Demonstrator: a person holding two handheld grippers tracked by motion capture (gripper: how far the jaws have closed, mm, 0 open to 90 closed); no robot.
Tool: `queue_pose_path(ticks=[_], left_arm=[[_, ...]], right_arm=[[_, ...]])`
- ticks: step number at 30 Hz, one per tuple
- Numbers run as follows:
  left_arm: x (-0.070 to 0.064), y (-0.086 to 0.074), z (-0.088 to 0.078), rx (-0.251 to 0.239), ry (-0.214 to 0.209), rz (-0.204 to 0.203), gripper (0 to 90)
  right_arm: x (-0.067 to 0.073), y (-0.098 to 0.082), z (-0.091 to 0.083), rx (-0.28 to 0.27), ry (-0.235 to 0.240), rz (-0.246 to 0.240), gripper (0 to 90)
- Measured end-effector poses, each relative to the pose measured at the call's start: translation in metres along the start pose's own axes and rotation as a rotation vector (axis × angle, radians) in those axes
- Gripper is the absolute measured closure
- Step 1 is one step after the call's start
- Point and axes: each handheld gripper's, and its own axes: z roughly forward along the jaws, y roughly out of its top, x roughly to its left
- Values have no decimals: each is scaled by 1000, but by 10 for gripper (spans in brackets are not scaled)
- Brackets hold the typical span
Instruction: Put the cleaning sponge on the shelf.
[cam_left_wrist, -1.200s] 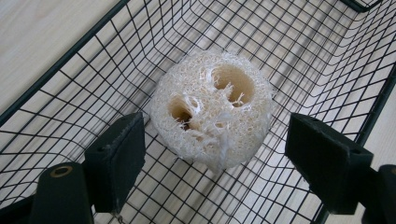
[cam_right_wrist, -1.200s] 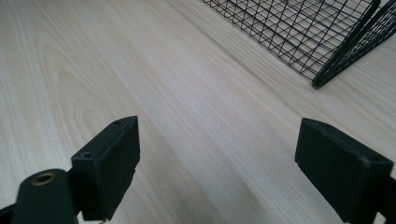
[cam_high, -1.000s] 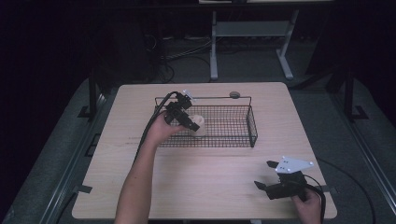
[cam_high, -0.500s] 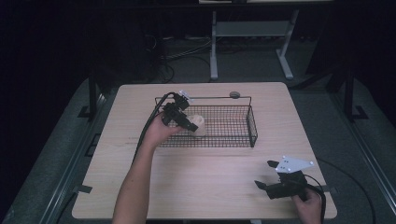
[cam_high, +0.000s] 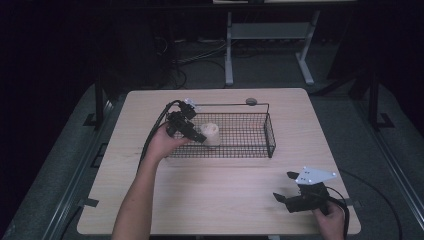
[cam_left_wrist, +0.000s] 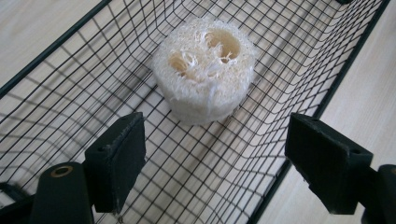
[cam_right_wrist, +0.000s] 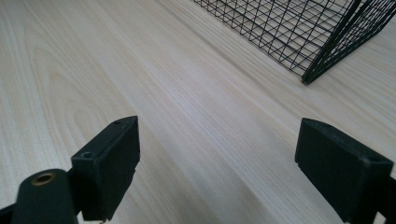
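In the high view, the left hand-held gripper (cam_high: 199, 136) sits left of centre in the frame, reaching over the left end of a black wire basket (cam_high: 250, 150) that stands on the light wooden counter (cam_high: 210, 190). A pale loofah sponge (cam_high: 210, 134) lies inside the basket at its left end, just beside the tips of this gripper. In the left gripper view the loofah sponge (cam_left_wrist: 204, 67) occupies the upper centre of the frame, resting flat on the mesh floor of the basket (cam_left_wrist: 70, 93) with its two hollow channels facing up. The left hand-held gripper (cam_left_wrist: 212, 158) has its jaws spread wide, one at lower left and one at lower right of that frame, both nearer the camera than the sponge and clear of it; nothing is held between them. The jaw at lower right stands over the basket's rim wire; contact with the wire cannot be told. The right hand-held gripper (cam_high: 286, 186) appears at the lower right of the high view, low over the bare counter and well apart from the basket. In the right gripper view the right hand-held gripper (cam_right_wrist: 215, 163) has its jaws likewise spread wide with only wood grain between them, gripping nothing, and a corner of the basket (cam_right_wrist: 322, 42) shows at upper right.
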Motion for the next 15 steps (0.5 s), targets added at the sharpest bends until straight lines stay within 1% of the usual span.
queue_pose_path(ticks=[1, 5, 12, 14, 15], left_arm=[[-1, -1, -2, -11, 0, -4, 198], [-3, -4, -10, -34, 5, 0, 198], [-9, -11, -20, -40, 6, 23, 198], [-10, -14, -21, -32, 4, 21, 197], [-10, -16, -22, -36, 3, 21, 197]], right_arm=[[0, 0, 0, 1, -2, -2, 135], [0, 0, 0, 2, -3, -5, 135], [1, 0, 1, 6, -4, -10, 135], [1, 0, 1, 6, -5, -9, 135], [1, 0, 1, 6, -4, -9, 135]])
